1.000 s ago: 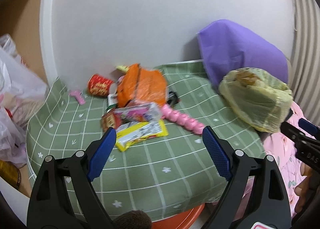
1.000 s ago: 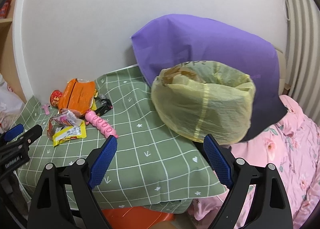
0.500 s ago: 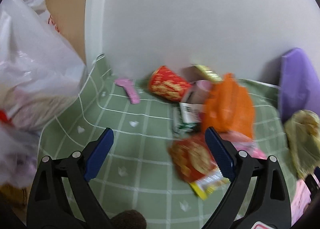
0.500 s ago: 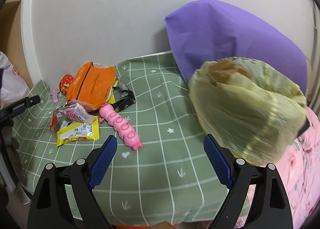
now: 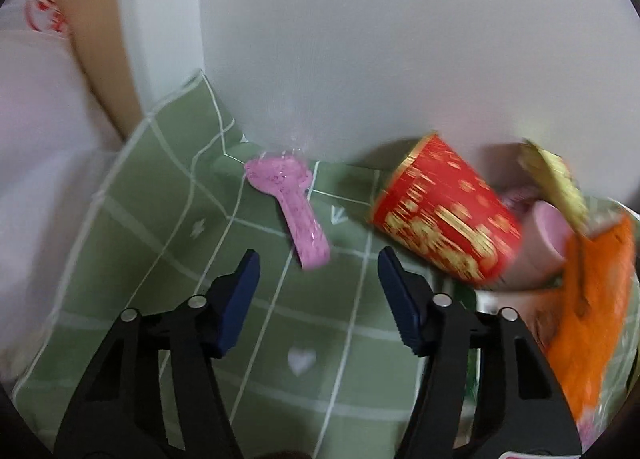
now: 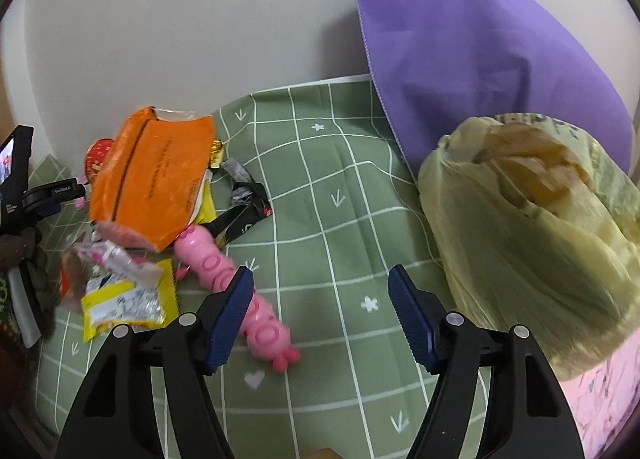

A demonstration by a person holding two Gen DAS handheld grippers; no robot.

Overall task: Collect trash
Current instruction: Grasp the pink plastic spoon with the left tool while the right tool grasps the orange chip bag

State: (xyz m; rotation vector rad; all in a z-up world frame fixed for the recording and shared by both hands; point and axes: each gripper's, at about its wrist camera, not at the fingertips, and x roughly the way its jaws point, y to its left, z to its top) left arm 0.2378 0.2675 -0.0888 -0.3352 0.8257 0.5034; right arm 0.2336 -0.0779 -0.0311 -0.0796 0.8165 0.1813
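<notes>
My left gripper is open and empty, just short of a pink wrapper on the green checked cloth by the wall. A red and gold paper cup lies on its side to the right, next to an orange bag. In the right wrist view my right gripper is open and empty above the cloth. To its left lie a pink segmented toy, the orange bag, a yellow packet and a black wrapper. A yellow-green trash bag stands at the right.
A purple cushion leans on the white wall behind the trash bag. White plastic bags crowd the left edge of the cloth. Pink floral fabric lies at the lower right. The left gripper's body shows at the far left.
My left gripper has swung left and moved close in toward the pink wrapper and red cup. My right gripper has shifted left and nearer the cloth, so the trash bag sits further right.
</notes>
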